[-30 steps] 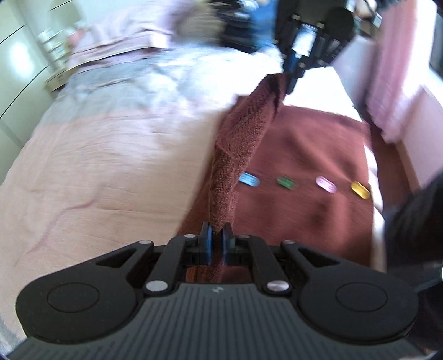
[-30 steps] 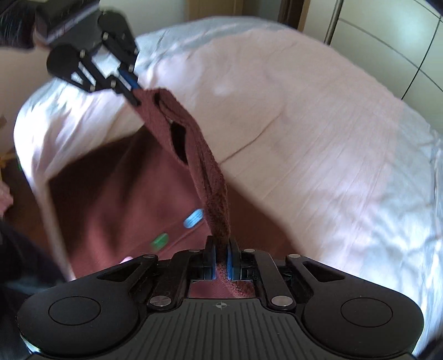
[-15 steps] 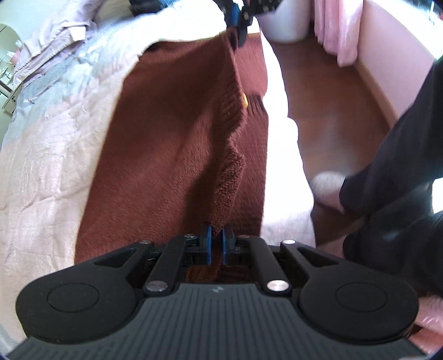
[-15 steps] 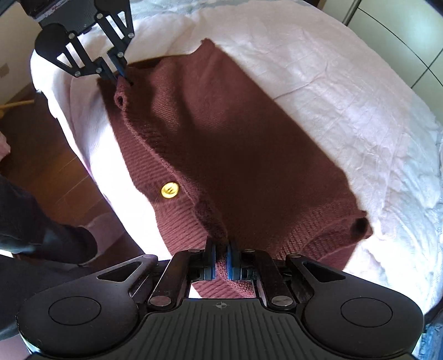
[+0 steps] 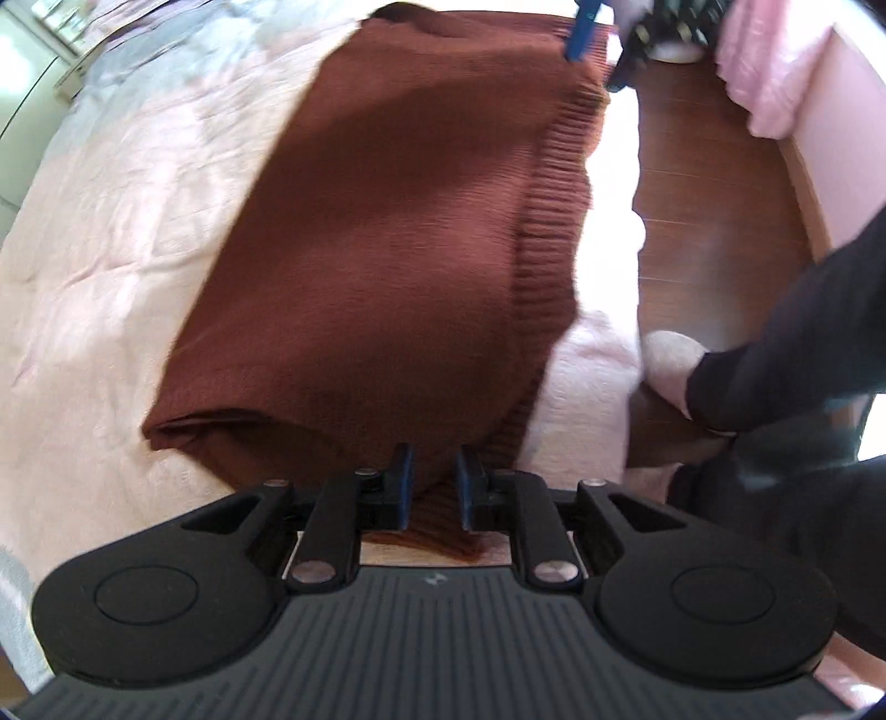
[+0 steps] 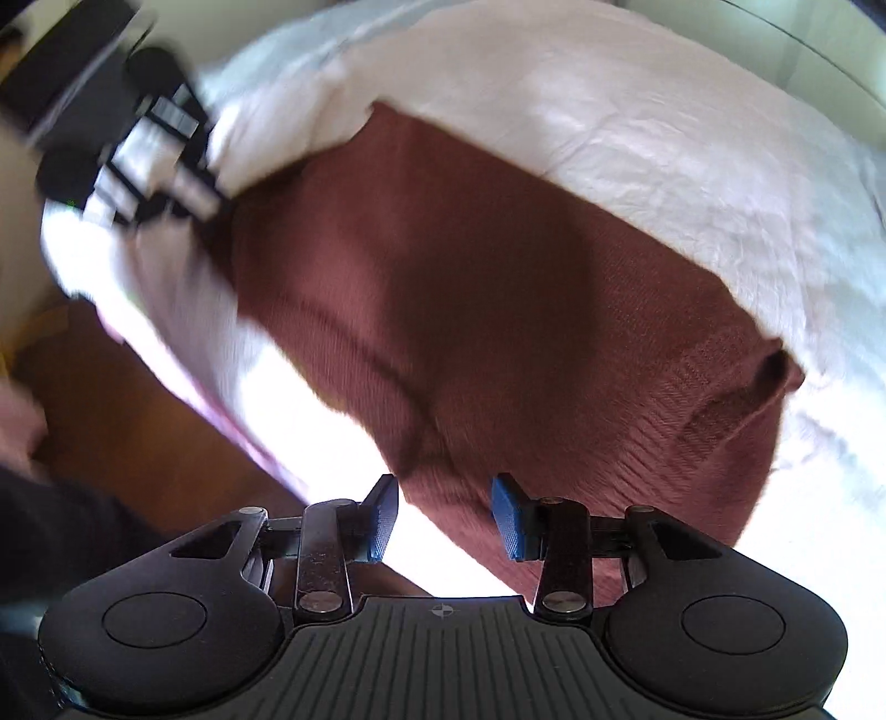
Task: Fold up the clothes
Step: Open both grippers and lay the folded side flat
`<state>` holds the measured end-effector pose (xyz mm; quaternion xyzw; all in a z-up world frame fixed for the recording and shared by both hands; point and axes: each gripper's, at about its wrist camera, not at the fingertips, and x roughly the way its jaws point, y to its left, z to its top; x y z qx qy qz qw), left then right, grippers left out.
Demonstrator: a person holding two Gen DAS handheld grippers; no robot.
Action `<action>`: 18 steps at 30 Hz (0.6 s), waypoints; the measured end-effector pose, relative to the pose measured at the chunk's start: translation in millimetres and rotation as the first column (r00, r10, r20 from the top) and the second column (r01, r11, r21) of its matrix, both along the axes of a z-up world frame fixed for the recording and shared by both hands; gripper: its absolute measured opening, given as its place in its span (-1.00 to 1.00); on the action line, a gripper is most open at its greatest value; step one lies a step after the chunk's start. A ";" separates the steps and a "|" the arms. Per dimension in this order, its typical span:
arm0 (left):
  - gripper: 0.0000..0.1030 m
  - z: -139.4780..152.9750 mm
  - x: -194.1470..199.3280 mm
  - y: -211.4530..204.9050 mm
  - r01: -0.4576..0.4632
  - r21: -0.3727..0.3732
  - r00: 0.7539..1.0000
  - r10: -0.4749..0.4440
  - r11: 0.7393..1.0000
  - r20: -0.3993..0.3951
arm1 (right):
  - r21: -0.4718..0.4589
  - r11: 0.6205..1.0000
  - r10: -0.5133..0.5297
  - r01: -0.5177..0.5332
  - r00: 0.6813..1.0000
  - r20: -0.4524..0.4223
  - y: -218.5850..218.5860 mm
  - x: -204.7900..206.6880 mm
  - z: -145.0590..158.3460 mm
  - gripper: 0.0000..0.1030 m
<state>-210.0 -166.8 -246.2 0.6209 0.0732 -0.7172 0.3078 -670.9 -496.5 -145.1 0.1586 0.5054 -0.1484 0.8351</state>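
Note:
A dark red knitted cardigan [image 5: 387, 221] lies folded in half on the pink bed, its ribbed hem along the bed's edge; it also shows in the right wrist view [image 6: 526, 310]. My left gripper [image 5: 433, 487] has its jaws a little apart, with the hem corner lying loosely between them. My right gripper [image 6: 444, 518] is open and empty, just above the other corner of the cardigan. The right gripper's blue fingertips [image 5: 578, 33] show at the far corner in the left wrist view. The left gripper [image 6: 149, 160] shows blurred at the far corner in the right wrist view.
The pink bedspread [image 5: 111, 232] stretches left of the cardigan. The wooden floor [image 5: 714, 183] lies past the bed's edge, with the person's dark trouser leg [image 5: 786, 343] and pale slipper [image 5: 673, 360]. A pink curtain [image 5: 775, 61] hangs at the far right.
Both grippers carried the cardigan's front edge across to the near side and laid it down, covering the buttons. Both then opened and let go of the fabric.

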 end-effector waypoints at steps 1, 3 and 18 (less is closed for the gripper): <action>-0.70 2.3 2.9 -2.2 -0.003 -0.006 1.000 0.003 1.000 0.003 | 0.023 0.999 -0.028 0.028 0.999 0.015 -1.8 -0.3 0.4 -0.22; -0.64 6.1 10.6 -6.5 -0.005 -0.019 1.000 0.006 1.000 0.013 | 0.075 0.992 -0.105 0.103 0.994 0.019 -8.7 1.8 -1.5 -0.22; -0.49 6.5 131.0 -120.6 0.230 -0.188 0.953 -0.260 0.955 -0.153 | 0.132 0.864 -0.503 0.486 0.849 0.164 49.6 103.4 36.9 -0.21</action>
